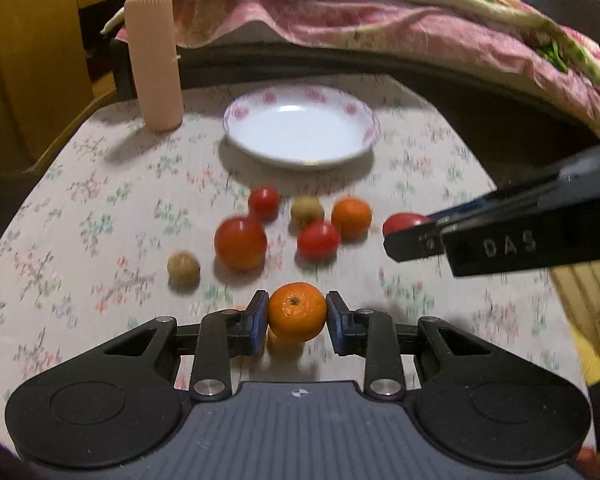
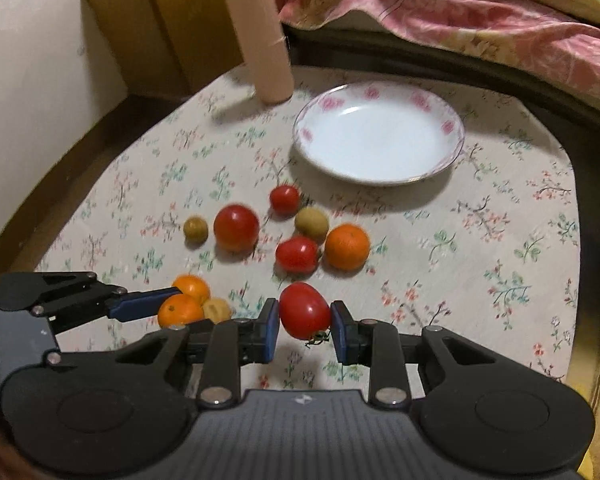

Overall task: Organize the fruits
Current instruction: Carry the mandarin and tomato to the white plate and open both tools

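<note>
Meanwhile, both tongs were loaded above the cloth-covered bench point(image 2: 480, 240): the left tongs point(image 1: 297, 318) clamped a mandarin point(image 1: 297, 311), the right tongs point(image 2: 305, 318) pinched a tomato point(image 2: 304, 310) by its sides. An empty plate point(image 2: 380, 96) waited at the far side, well apart from the loose fruit point(image 2: 296, 254) scattered between. The tomato sat tilted in its grip, stem downward, and looked likely to squirt free or bruise if squeezed harder. With the two tools working close together, a clash seemed possible, and either round fruit, dropped short of the plate, could roll into the cluster or off the bench.
</note>
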Tool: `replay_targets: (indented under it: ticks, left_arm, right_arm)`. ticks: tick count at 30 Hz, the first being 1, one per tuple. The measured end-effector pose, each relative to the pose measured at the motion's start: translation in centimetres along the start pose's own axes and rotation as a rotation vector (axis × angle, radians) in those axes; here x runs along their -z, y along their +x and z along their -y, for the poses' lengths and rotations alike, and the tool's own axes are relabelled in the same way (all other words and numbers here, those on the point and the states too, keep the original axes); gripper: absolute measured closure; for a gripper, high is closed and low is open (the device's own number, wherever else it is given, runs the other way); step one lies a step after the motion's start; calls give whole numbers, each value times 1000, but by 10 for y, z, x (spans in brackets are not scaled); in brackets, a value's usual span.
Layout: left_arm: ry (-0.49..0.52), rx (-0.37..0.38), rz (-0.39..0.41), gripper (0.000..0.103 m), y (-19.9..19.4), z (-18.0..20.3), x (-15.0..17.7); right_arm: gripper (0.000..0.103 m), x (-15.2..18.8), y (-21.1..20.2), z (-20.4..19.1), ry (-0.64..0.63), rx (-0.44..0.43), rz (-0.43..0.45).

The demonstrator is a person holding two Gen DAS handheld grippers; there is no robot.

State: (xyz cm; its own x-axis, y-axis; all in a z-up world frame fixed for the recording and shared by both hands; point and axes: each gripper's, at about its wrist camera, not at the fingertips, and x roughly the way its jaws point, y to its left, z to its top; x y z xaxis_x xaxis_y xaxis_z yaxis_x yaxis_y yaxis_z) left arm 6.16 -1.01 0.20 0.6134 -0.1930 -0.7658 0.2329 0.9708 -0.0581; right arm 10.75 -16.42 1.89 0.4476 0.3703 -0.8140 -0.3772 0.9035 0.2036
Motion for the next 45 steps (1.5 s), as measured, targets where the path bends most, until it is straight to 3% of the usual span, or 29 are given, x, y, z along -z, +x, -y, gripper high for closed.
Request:
replay_targets:
  ticks: [9, 19, 32, 45]
  left_arm:
    - [-113, 35, 0, 65, 43, -31, -62]
    - [-38, 21, 15, 65, 86, -22, -105]
    - [-26, -1, 24, 64, 108, -28, -114]
    - [-43, -1, 23, 55, 103, -29, -115]
  right_arm:
    - [70, -54, 29, 19, 32, 55, 18]
    - [70, -90, 64, 54, 63, 90, 12]
    - [70, -105, 92, 67, 62, 100, 14]
    - [67, -105, 83, 73, 108, 92, 53]
